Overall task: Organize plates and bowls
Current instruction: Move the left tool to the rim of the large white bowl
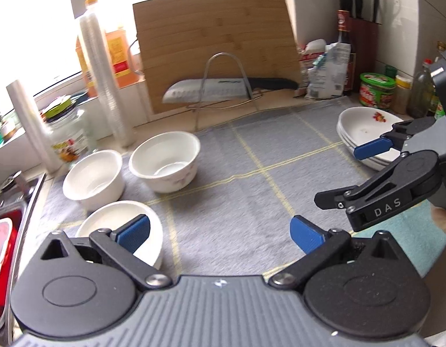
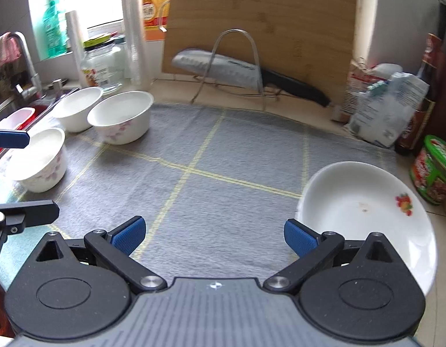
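Both grippers hung spread wide and empty over the grey mat (image 2: 223, 150) on the counter. Ahead and left of the left gripper (image 1: 220, 235) stood three white bowls, mouths up: the nearest bowl (image 1: 119, 231) just past its left finger, a plain bowl (image 1: 93, 179) and a flowered bowl (image 1: 165, 163) farther on, side by side. The stack of plates (image 2: 364, 217) lay flat just beside the right gripper (image 2: 214, 237), at its right finger. All looked like glazed ceramic, so probably stiff, slick, fairly heavy and breakable. The rim would be the place to pinch, one finger inside and one outside. Being round, none had a long axis; each opened upward.
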A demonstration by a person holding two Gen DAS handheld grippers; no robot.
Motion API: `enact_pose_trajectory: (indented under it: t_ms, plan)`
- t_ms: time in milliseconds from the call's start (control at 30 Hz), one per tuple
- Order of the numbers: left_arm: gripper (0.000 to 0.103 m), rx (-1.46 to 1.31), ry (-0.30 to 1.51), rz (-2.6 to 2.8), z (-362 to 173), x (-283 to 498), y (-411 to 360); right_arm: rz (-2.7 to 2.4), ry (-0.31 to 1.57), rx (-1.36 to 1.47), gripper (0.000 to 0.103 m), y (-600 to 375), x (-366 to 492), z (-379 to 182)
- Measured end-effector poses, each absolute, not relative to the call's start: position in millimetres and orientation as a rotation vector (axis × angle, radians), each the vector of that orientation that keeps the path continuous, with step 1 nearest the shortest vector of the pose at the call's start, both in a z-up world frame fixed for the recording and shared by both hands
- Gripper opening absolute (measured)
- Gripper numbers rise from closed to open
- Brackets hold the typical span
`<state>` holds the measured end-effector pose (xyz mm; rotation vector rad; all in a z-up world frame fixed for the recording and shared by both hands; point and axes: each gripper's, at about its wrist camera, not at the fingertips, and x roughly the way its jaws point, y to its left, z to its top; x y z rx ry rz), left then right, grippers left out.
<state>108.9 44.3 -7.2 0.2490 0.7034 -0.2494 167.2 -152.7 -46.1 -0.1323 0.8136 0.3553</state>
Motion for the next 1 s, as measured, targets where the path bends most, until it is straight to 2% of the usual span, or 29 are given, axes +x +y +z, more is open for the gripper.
enact_pose_trajectory:
  t_ms: [467,900,1000]
  plan:
    - [0.102,0.282,0.810,-0.247,-37,109,175,0.557,0.862,-0.286,0.103,-10,172,-67]
    - [0.102,0.406,0.779,-0.521,-36,144,220,0.579,0.863,-0.311,0.103,57,162,-94]
    - [0.102,0.362,0.786,-0.607,-29,154,224,0.572,0.854,-0.265,0.103,55,163,-96]
